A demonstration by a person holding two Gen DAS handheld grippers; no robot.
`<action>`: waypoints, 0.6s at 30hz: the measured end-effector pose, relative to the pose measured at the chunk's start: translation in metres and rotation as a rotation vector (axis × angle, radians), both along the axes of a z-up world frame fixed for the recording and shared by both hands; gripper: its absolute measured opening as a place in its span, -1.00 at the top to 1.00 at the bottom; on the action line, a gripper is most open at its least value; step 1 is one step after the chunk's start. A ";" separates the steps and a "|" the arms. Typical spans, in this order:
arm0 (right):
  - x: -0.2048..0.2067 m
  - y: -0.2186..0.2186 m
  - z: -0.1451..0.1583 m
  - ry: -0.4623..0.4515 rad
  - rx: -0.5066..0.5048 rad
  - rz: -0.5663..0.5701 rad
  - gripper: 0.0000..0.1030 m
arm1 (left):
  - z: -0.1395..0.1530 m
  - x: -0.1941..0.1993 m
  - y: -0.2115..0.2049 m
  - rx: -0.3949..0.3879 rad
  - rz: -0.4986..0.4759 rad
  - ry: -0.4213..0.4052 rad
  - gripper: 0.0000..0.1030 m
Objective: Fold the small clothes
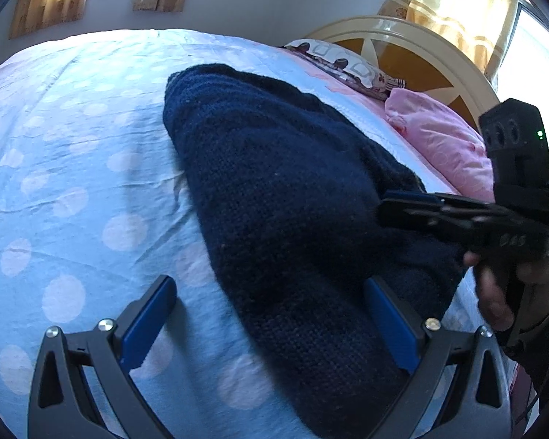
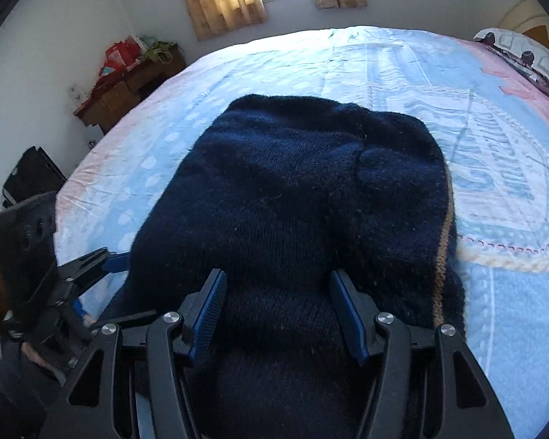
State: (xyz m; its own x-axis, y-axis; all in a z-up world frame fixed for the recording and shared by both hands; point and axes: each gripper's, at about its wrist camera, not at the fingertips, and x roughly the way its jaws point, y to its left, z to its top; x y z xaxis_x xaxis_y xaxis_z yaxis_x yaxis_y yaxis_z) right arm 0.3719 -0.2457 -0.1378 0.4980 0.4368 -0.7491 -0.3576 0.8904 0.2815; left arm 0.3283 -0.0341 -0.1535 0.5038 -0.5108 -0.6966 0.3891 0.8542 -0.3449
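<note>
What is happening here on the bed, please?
A person holding a two-finger gripper in each hand is folding a dark navy knitted sweater that lies on a light blue polka-dot bedsheet. The left gripper is open, with one finger on the sheet and the other at the sweater's edge. The right gripper is also open, its fingers over the sweater's near end. The garment looks partly folded, and neither gripper is clamped on it.

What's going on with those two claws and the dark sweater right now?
Left gripper open, straddling the navy sweater's edge. Right gripper open, low over the knit. Sweater lies folded on the bedsheet. Nothing blocking.
</note>
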 end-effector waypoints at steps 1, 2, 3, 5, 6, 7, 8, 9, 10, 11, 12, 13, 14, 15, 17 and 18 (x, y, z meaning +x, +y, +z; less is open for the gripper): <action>-0.003 -0.006 0.004 -0.004 0.021 -0.001 -0.16 | 0.000 0.000 0.000 0.000 0.002 -0.002 -1.00; -0.005 -0.013 0.009 -0.022 0.036 -0.013 -0.16 | 0.000 -0.001 0.000 0.000 0.003 -0.004 -1.00; -0.007 -0.021 0.014 -0.046 0.046 -0.031 -0.16 | 0.001 -0.002 0.001 -0.003 0.003 -0.010 -1.00; -0.008 -0.037 0.022 -0.074 0.061 -0.062 -0.16 | 0.003 -0.003 0.000 0.001 0.001 -0.023 -1.00; -0.007 -0.047 0.025 -0.084 0.064 -0.085 -0.16 | 0.003 -0.003 -0.002 0.011 0.002 -0.024 -1.00; -0.004 -0.057 0.027 -0.089 0.067 -0.113 -0.16 | 0.002 -0.002 -0.004 0.025 0.004 -0.021 -1.00; 0.000 -0.070 0.027 -0.087 0.069 -0.149 -0.16 | 0.002 -0.001 -0.005 0.034 0.007 -0.019 -1.00; 0.003 -0.079 0.027 -0.082 0.076 -0.174 -0.16 | 0.001 0.000 -0.007 0.040 0.007 -0.017 -1.00; 0.008 -0.088 0.026 -0.073 0.086 -0.196 -0.16 | 0.001 0.000 -0.007 0.040 0.007 -0.013 -1.00; 0.017 -0.100 0.021 -0.052 0.101 -0.220 -0.16 | 0.000 0.001 -0.007 0.034 0.007 -0.006 -1.00; 0.023 -0.105 0.018 -0.039 0.110 -0.230 -0.16 | 0.000 0.002 -0.007 0.028 0.006 0.003 -1.00; 0.033 -0.111 0.011 -0.010 0.133 -0.240 -0.16 | -0.001 0.004 -0.006 0.018 0.004 0.019 -1.00; 0.039 -0.115 0.006 0.009 0.150 -0.244 -0.16 | -0.002 0.006 -0.005 0.004 0.003 0.028 -1.00; 0.048 -0.116 0.000 0.030 0.166 -0.247 -0.16 | -0.002 0.006 -0.004 -0.002 0.004 0.029 -1.00; 0.064 -0.115 -0.009 0.053 0.178 -0.242 -0.17 | -0.003 0.005 -0.006 0.011 0.006 0.023 -1.00; 0.068 -0.115 -0.011 0.056 0.180 -0.234 -0.17 | -0.003 0.004 -0.008 0.020 0.005 0.020 -1.00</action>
State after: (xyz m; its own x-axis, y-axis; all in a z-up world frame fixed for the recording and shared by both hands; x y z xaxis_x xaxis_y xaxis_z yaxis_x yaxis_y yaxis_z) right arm 0.4395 -0.3605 -0.1486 0.5610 0.4432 -0.6992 -0.1277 0.8808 0.4559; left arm 0.3326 -0.0419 -0.1566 0.4923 -0.4942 -0.7165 0.3783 0.8628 -0.3352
